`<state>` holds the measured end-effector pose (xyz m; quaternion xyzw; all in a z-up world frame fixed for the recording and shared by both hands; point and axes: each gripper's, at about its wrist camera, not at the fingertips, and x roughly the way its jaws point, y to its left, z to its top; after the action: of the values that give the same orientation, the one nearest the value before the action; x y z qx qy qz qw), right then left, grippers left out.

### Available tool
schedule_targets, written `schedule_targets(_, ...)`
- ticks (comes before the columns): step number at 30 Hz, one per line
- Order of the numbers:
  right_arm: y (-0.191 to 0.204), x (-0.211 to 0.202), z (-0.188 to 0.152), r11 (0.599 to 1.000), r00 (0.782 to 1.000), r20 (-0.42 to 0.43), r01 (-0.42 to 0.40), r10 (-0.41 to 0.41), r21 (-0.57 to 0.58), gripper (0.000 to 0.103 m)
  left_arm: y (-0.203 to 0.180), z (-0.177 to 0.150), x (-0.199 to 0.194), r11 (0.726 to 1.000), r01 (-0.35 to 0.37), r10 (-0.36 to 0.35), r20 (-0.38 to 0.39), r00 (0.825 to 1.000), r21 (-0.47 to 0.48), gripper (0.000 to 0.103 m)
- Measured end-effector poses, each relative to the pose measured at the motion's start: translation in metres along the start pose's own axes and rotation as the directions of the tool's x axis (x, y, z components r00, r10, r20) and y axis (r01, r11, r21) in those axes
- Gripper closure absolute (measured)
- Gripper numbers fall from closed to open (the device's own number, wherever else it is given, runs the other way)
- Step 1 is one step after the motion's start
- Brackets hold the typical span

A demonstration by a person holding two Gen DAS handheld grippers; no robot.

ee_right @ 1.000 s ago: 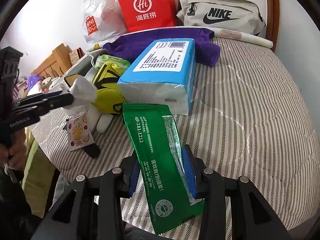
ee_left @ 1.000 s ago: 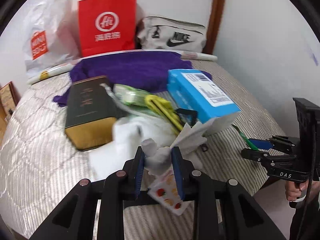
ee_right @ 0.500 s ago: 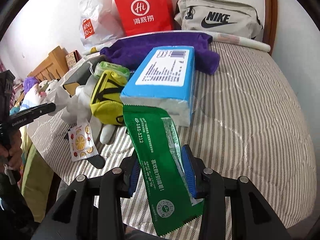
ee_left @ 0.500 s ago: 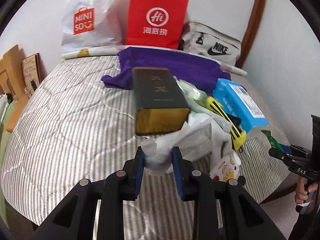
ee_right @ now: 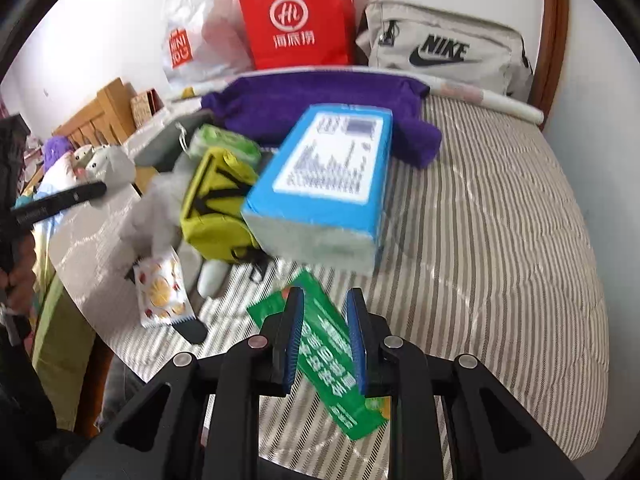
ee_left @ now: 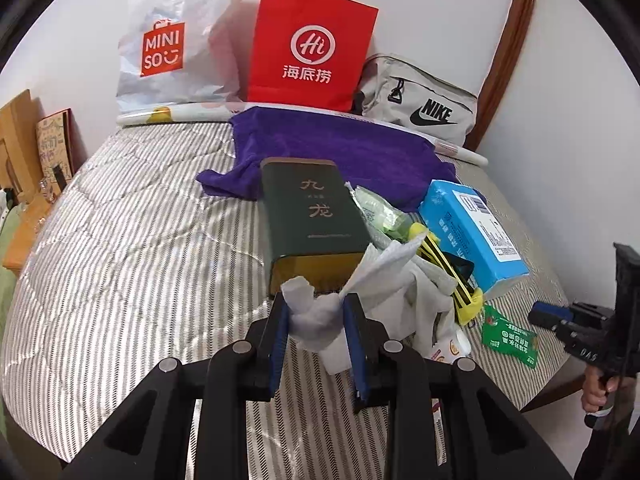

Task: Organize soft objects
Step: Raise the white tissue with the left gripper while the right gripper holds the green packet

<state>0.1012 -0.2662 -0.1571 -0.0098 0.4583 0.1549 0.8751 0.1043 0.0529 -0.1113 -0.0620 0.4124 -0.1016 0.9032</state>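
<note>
A white plush toy [ee_left: 416, 292] with a yellow bag [ee_left: 444, 260] strapped to it lies mid-bed. My left gripper [ee_left: 316, 312] is shut on one white limb of it, pulled out to the left. In the right wrist view the toy [ee_right: 160, 208] lies at left, and the left gripper [ee_right: 100, 188] pinches it there. A green snack packet [ee_right: 324, 340] lies slanted on the striped bed [ee_right: 500, 240] under my right gripper [ee_right: 324, 308], whose jaws are closing with no pad pressing on it. The left wrist view shows the packet [ee_left: 506, 336] flat at the bed's edge, apart from the right gripper [ee_left: 548, 318].
A blue tissue pack [ee_right: 328, 184], a dark green box [ee_left: 312, 216], a green wipes pack [ee_left: 380, 212], a fruit-print sachet [ee_right: 160, 292] and a purple towel [ee_left: 340, 148] crowd the bed. A red bag [ee_left: 312, 48], a white shopping bag [ee_left: 176, 40] and a grey pouch [ee_left: 424, 104] line the wall.
The left gripper has carried the toy's limb leftward across the bed. The right jaws have narrowed, and the green packet has dropped from upright between them to lying slanted on the bed.
</note>
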Motion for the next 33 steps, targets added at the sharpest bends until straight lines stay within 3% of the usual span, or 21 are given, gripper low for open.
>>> schedule_targets(2, -0.002, 0.005, -0.007, 1.000, 0.999, -0.032, -0.020, 0.021, 0.006, 0.077, -0.001, -0.002, 0.005, 1.000, 0.002, -0.002, -0.016, 1.000, -0.001, 0.077)
schedule_targets(4, 0.000, 0.006, -0.013, 1.000, 0.999, -0.037, -0.027, 0.027, -0.013, 0.062, -0.001, -0.003, 0.007, 1.000, 0.004, -0.004, -0.022, 1.000, 0.000, 0.077)
schedule_targets(6, 0.003, 0.007, -0.016, 0.999, 0.999, -0.040, -0.021, 0.019, -0.037, 0.039, -0.003, -0.005, 0.008, 1.000, 0.008, -0.008, -0.028, 1.000, 0.003, 0.077)
schedule_targets(9, 0.005, 0.010, -0.022, 0.997, 0.999, -0.042, -0.016, 0.013, -0.073, 0.031, -0.006, -0.006, 0.009, 1.000, 0.011, -0.010, -0.032, 0.999, 0.007, 0.077)
schedule_targets(13, 0.005, 0.026, -0.030, 0.994, 0.997, -0.070, 0.007, -0.015, -0.113, 0.031, -0.010, -0.007, 0.009, 1.000, 0.010, -0.009, -0.037, 0.999, 0.017, 0.077)
schedule_targets(18, 0.010, 0.027, -0.038, 0.985, 1.000, -0.010, 0.011, -0.013, -0.173, 0.032, -0.015, -0.006, 0.008, 1.000, 0.007, -0.006, -0.038, 0.999, 0.031, 0.077)
schedule_targets(19, 0.008, 0.027, -0.037, 0.987, 1.000, -0.014, -0.002, -0.001, -0.159, 0.034, -0.016, -0.006, 0.008, 0.999, 0.007, -0.006, -0.038, 0.999, 0.032, 0.077)
schedule_targets(21, 0.002, 0.024, -0.036, 0.992, 1.000, -0.021, 0.009, -0.011, -0.122, 0.050, -0.018, -0.007, 0.007, 0.999, 0.010, -0.009, -0.040, 0.999, 0.037, 0.077)
schedule_targets(27, -0.004, 0.021, -0.031, 0.998, 0.999, -0.038, 0.004, -0.006, -0.058, 0.070, -0.023, -0.009, 0.009, 0.999, 0.016, -0.014, -0.046, 0.999, 0.045, 0.077)
schedule_targets(33, 0.002, 0.011, -0.029, 0.999, 0.999, -0.029, -0.018, 0.017, -0.049, 0.072, -0.020, -0.009, 0.002, 0.999, 0.017, -0.015, -0.036, 0.999, 0.041, 0.077)
